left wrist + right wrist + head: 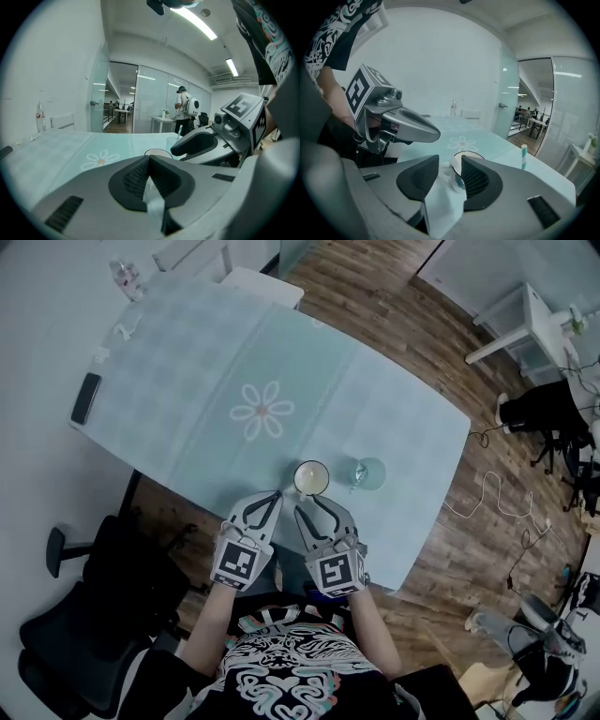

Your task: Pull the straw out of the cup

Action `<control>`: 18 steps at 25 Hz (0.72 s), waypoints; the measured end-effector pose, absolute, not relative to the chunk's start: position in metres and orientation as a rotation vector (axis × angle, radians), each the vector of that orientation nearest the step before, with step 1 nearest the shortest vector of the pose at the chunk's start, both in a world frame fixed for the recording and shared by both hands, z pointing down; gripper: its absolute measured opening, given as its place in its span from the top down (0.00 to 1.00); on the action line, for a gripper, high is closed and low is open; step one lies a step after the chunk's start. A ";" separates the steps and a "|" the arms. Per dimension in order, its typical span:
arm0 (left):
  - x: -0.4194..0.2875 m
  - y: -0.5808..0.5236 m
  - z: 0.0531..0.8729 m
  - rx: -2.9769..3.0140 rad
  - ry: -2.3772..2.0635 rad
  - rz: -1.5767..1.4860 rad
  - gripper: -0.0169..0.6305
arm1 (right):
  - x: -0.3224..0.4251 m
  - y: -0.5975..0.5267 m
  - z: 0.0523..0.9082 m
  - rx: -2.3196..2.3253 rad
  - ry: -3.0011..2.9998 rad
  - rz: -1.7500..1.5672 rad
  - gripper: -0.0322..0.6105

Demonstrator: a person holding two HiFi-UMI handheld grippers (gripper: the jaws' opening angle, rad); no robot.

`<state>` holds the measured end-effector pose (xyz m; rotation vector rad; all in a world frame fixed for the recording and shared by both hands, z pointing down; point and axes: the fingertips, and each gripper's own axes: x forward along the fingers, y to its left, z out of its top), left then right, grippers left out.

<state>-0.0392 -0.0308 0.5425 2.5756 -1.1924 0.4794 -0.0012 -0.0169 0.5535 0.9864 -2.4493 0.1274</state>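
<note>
The straw [524, 155] stands roughly upright in the cup [369, 473], so judging by that axis the pull has to go upward, along its length. The cup sits close to the table's [187, 381] near edge, toward its right corner, with a mug [311, 478] just beside it on the left.

Both grippers hang at that near edge, side by side. The right gripper [450, 159] is the nearer of the two to the straw. Its jaws stand wide apart and grip nothing. They point at the mug, which shows through the gap just ahead of the tips, untouched. The straw lies ahead and off to the right of that line, past the outer side of the right jaw. In the right gripper view only the straw's upper part shows above the jaw, and the cup itself is hidden there.

The left gripper [149, 157] has its tips pressed together with nothing between them. It sits left of the mug, so mug and right gripper both lie between it and the cup.

In my judgement the right gripper must swing right, clear of the mug, to put the straw between its pads.
</note>
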 end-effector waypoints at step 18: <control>-0.045 -0.053 0.551 2.512 -1.203 0.454 0.97 | -0.011 -0.027 0.575 0.882 -2.404 -0.039 0.74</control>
